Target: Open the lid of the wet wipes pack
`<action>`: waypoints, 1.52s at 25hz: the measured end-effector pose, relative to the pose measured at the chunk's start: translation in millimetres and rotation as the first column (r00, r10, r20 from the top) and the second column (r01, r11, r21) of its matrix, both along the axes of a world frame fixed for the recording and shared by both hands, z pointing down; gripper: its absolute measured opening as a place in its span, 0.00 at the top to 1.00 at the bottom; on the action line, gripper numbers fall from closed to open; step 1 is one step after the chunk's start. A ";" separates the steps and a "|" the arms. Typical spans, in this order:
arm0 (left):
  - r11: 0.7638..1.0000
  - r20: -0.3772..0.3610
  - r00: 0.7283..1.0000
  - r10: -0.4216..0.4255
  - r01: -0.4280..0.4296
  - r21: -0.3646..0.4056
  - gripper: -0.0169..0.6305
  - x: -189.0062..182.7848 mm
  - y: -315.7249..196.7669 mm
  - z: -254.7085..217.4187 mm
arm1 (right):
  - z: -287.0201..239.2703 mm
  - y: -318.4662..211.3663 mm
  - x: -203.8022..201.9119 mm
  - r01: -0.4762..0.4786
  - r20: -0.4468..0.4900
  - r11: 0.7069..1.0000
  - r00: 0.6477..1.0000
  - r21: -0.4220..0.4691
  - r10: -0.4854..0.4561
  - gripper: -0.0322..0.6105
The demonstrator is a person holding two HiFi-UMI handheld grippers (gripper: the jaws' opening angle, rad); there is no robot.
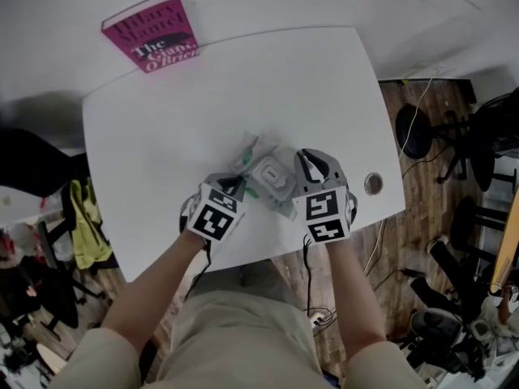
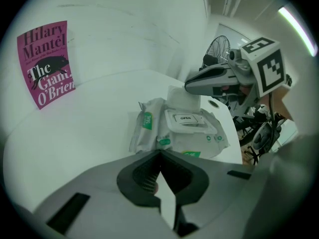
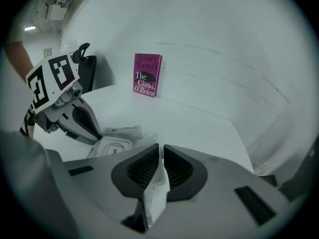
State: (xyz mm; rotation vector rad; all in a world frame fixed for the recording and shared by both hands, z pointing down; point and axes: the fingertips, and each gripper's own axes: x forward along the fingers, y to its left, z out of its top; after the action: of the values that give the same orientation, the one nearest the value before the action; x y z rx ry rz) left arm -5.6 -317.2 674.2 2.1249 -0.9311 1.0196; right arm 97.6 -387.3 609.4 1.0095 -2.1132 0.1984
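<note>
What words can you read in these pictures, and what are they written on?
"Hilary Mantel": on the cover of the pink book.
"The Giant, O'Brien": on the same cover, lower down.
"OPEN": on the white label on top of the wet wipes pack.
The print on the pack's green patches is too small to read.

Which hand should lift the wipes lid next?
Probably right: the right tool pinches a white flap beside the lid, while the left tool seems to hold the wet wipes pack steady.
</note>
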 end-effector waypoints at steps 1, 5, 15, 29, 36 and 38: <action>1.000 0.000 1.000 -0.002 0.002 -0.004 0.94 -0.2 0.7 0.3 | 3.3 -2.1 2.0 -0.013 0.006 1.000 1.000 -0.007 0.013 0.89; 1.000 -0.007 1.000 -0.002 0.002 -0.008 0.94 2.2 0.3 0.1 | 21.0 -9.0 10.8 -0.037 -0.033 0.999 0.999 -0.030 0.036 0.88; 0.997 -0.092 0.994 -0.055 0.049 -0.061 0.94 -3.1 2.6 0.5 | 32.5 -4.5 7.9 -0.083 0.009 0.991 0.996 -0.103 0.085 0.90; 0.996 -0.147 0.988 -0.050 0.061 0.069 0.94 -28.7 -3.2 -89.8 | -96.6 13.5 -10.0 -0.118 0.271 0.993 0.956 0.001 0.114 0.91; 0.963 -0.208 0.978 -0.029 0.083 0.258 0.94 -41.8 -14.0 -183.9 | -173.6 30.4 -17.5 -0.157 0.393 0.984 0.913 0.088 0.111 0.91; 0.950 -0.203 0.979 -0.010 0.073 0.302 0.94 -45.3 -12.9 -207.3 | -192.7 36.0 -20.4 -0.160 0.422 0.982 0.901 0.099 0.105 0.91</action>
State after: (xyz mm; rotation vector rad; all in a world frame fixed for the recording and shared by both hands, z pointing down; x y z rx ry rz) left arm -50.9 -330.1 466.8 2.3987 -1.0870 0.6561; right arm 77.2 -351.3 416.6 1.2829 -2.4667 0.3741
